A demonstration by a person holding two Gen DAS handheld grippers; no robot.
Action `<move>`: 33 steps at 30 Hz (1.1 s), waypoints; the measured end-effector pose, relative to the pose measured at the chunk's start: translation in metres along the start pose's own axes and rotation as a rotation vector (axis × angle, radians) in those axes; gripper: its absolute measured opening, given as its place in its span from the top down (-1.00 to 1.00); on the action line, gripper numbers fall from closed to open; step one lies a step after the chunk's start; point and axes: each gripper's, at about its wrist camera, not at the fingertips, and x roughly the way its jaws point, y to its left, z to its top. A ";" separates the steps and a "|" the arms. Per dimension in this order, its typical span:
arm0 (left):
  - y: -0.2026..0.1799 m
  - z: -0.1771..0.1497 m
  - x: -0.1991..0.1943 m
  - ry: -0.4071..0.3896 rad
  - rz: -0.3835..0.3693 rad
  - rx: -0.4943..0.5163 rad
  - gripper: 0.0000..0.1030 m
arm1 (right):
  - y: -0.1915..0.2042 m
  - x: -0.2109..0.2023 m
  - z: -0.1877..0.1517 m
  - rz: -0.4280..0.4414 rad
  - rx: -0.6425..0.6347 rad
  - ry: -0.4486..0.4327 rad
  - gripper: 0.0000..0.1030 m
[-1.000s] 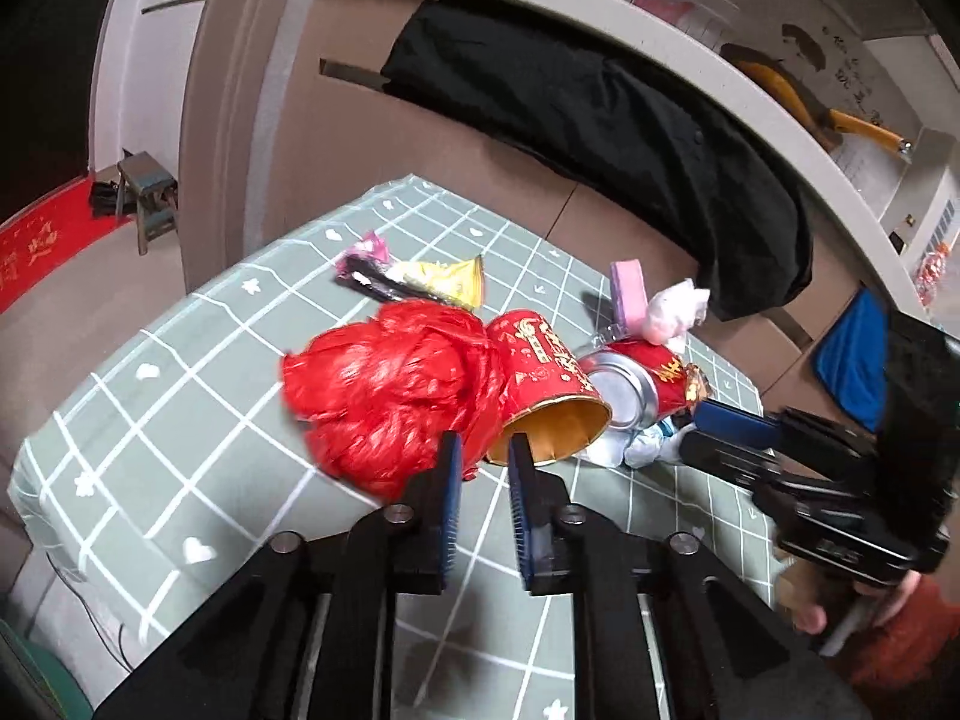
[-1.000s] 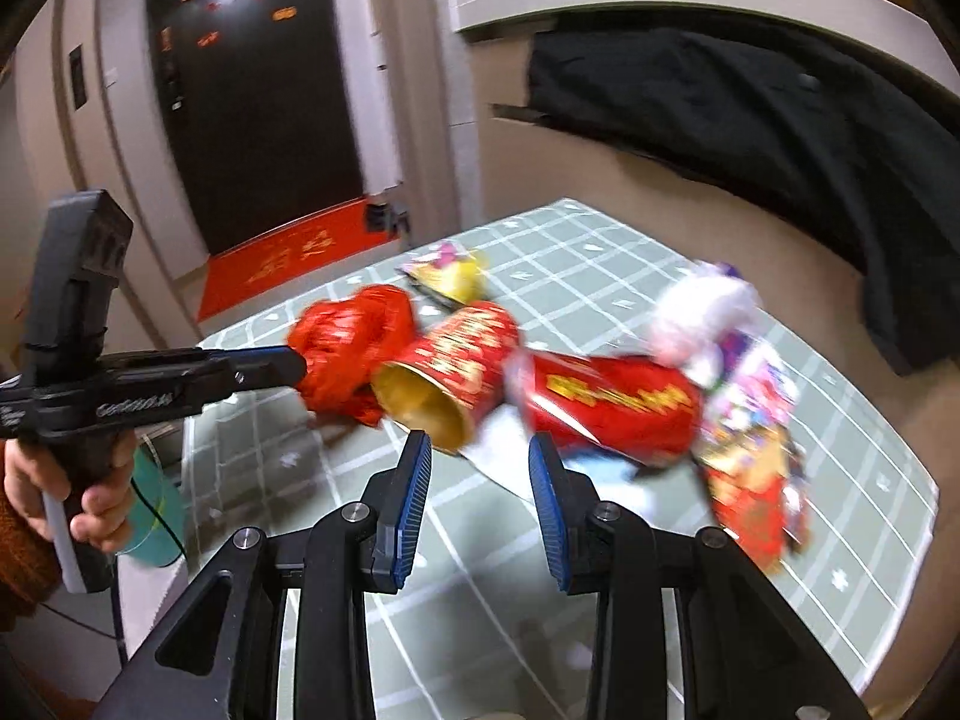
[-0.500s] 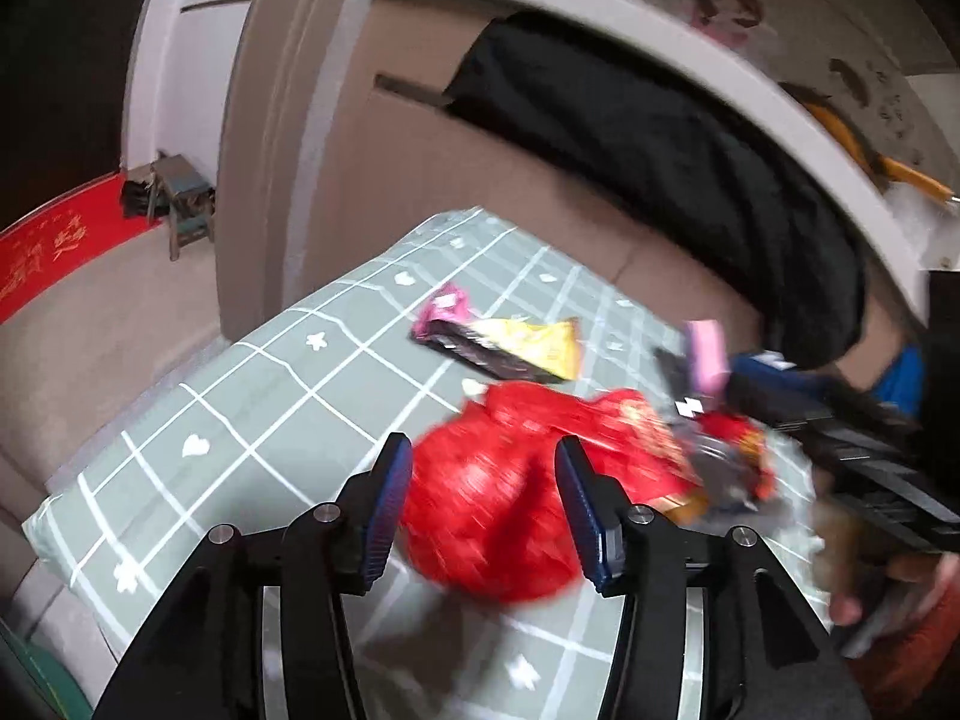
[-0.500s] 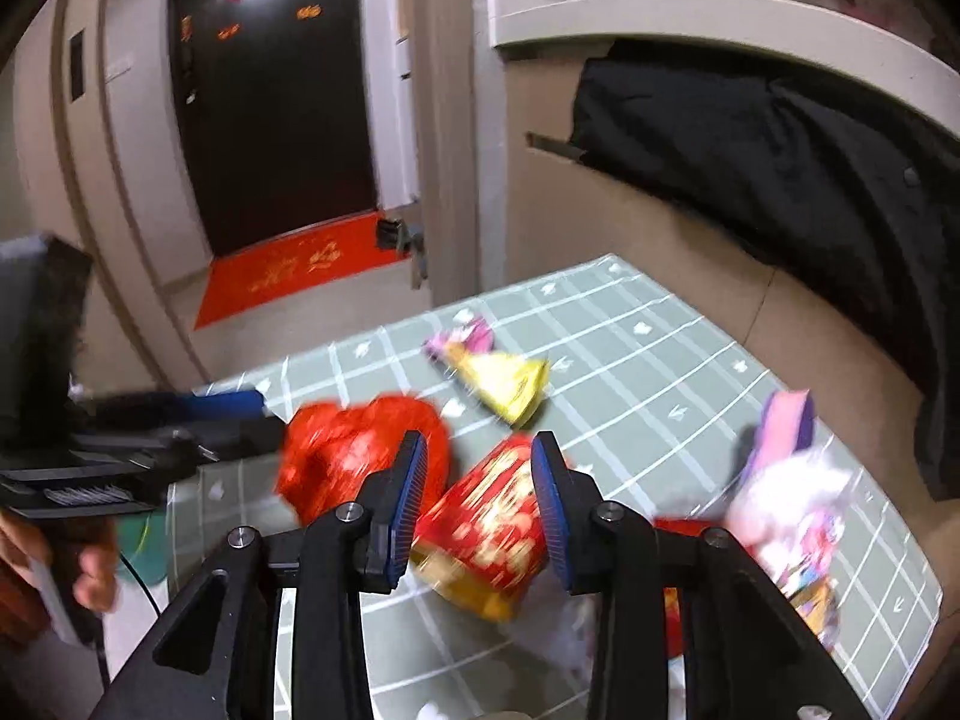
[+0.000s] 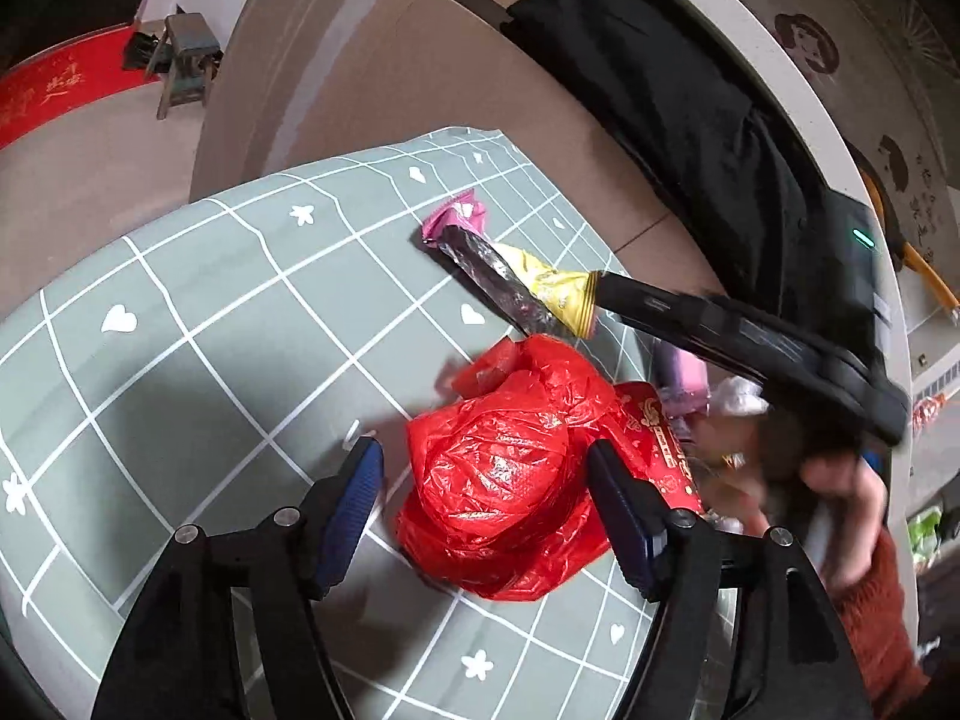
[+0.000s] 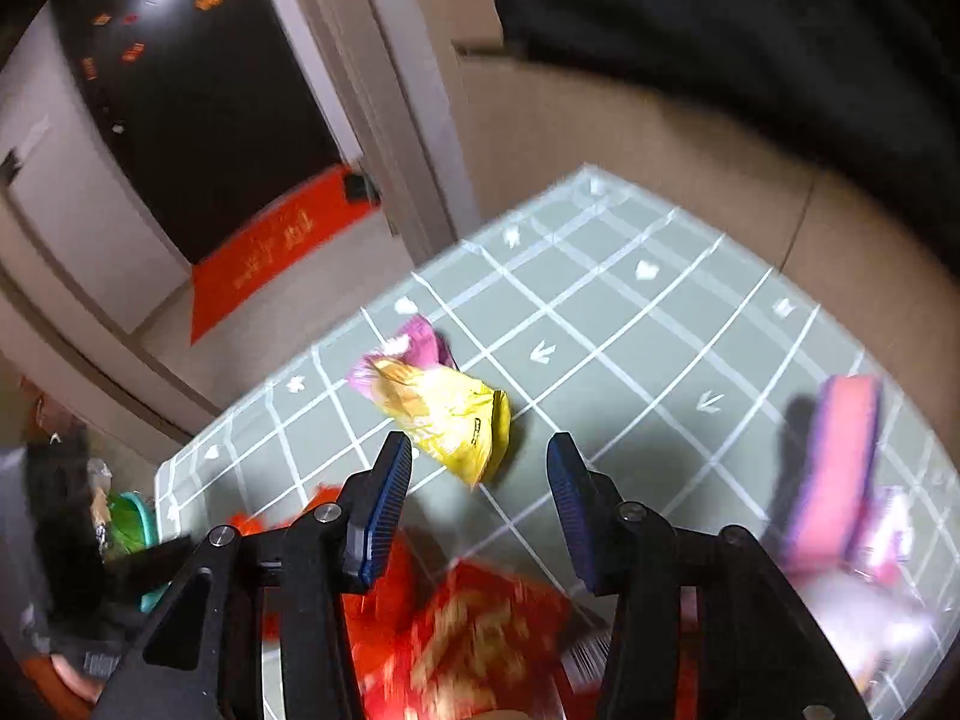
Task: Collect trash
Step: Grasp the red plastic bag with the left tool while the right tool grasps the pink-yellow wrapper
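Red plastic bag [image 5: 504, 474] sits between the left gripper's [image 5: 486, 480] just-widened, untouching jaws; right gripper [image 6: 480, 468] jaws also opening, empty.

Grey-green tablecloth [image 5: 180, 312] with white grid, hearts and stars; red plastic bag [image 5: 504, 474]; yellow-and-pink wrapper [image 6: 441, 402]; red cup [image 5: 660, 450] with gold lettering; pink sponge [image 6: 834, 468]; black coat [image 5: 672, 96]; blue gripper pads [image 5: 351, 510].

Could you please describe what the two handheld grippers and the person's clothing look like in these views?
The left gripper and the right gripper match: black angular linkage arms with silver screw heads at the joints, ending in fingers faced with ribbed blue pads. In the left wrist view the right gripper's black body carries a small green light. The person wears a rust-orange knitted sleeve.
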 end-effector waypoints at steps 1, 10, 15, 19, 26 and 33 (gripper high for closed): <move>-0.001 -0.001 -0.001 -0.005 0.001 0.006 -0.36 | -0.001 0.010 0.004 -0.007 0.011 0.023 0.19; -0.012 -0.003 -0.004 -0.071 -0.003 0.029 0.01 | -0.007 -0.011 0.004 0.008 -0.006 -0.039 0.78; -0.046 -0.004 -0.012 -0.139 0.059 0.140 0.32 | -0.020 -0.087 -0.015 -0.020 0.001 -0.190 0.78; -0.080 -0.008 -0.025 -0.193 0.089 0.219 0.36 | -0.033 -0.144 -0.034 -0.057 0.006 -0.282 0.78; -0.158 -0.026 -0.056 -0.309 0.097 0.378 0.37 | -0.053 -0.232 -0.087 -0.134 0.002 -0.409 0.78; -0.235 -0.059 -0.069 -0.349 0.038 0.511 0.37 | -0.081 -0.299 -0.152 -0.181 0.038 -0.505 0.78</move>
